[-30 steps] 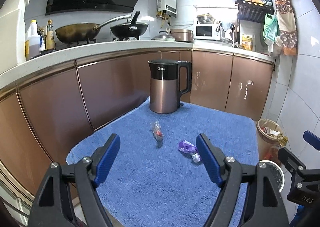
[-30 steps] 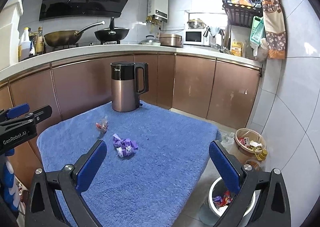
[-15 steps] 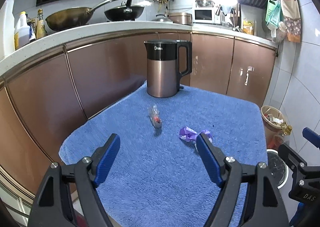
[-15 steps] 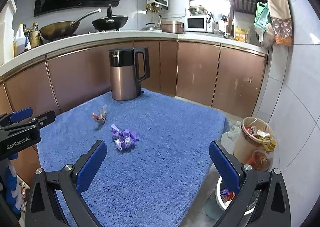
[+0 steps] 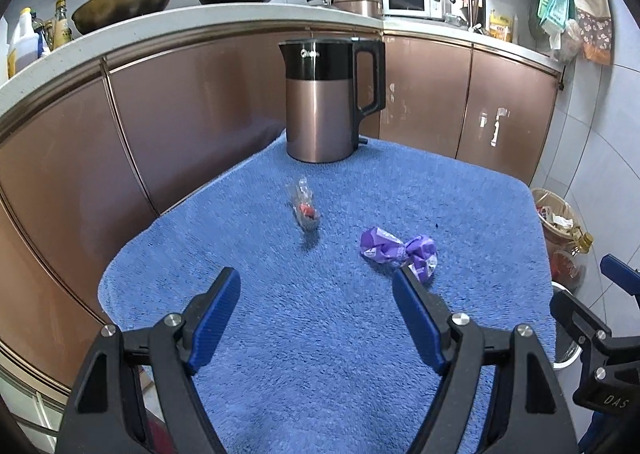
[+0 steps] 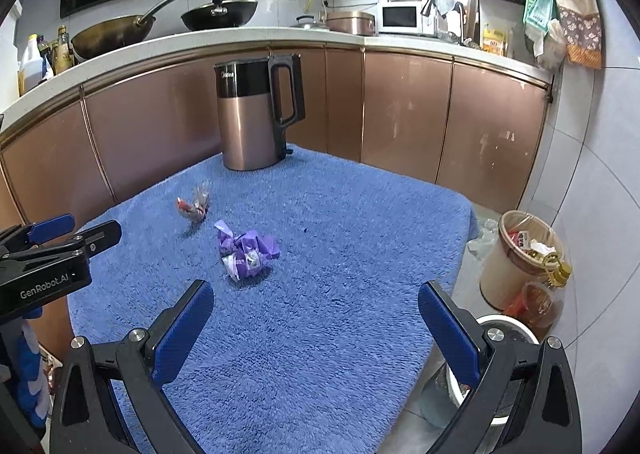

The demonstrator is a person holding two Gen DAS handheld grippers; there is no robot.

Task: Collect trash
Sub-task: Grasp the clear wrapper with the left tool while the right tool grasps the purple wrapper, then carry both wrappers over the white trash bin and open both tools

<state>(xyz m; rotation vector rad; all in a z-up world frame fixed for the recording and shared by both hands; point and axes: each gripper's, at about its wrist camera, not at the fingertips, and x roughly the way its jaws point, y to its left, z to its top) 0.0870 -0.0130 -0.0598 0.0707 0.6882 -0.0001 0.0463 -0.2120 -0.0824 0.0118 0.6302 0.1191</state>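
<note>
Since nothing is picked up yet, both the left tongs (image 5: pixel 316 286) and right tongs (image 6: pixel 316 302) hang apart over the tabletop (image 5: pixel 460 206), where a purple wrapper (image 5: pixel 398 250) and clear wrapper (image 5: pixel 304 206) lie, apparently ready to grab.

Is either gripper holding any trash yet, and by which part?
Nothing held. Left gripper and right gripper are open and empty; purple wrapper and clear wrapper lie on the towel.
</note>
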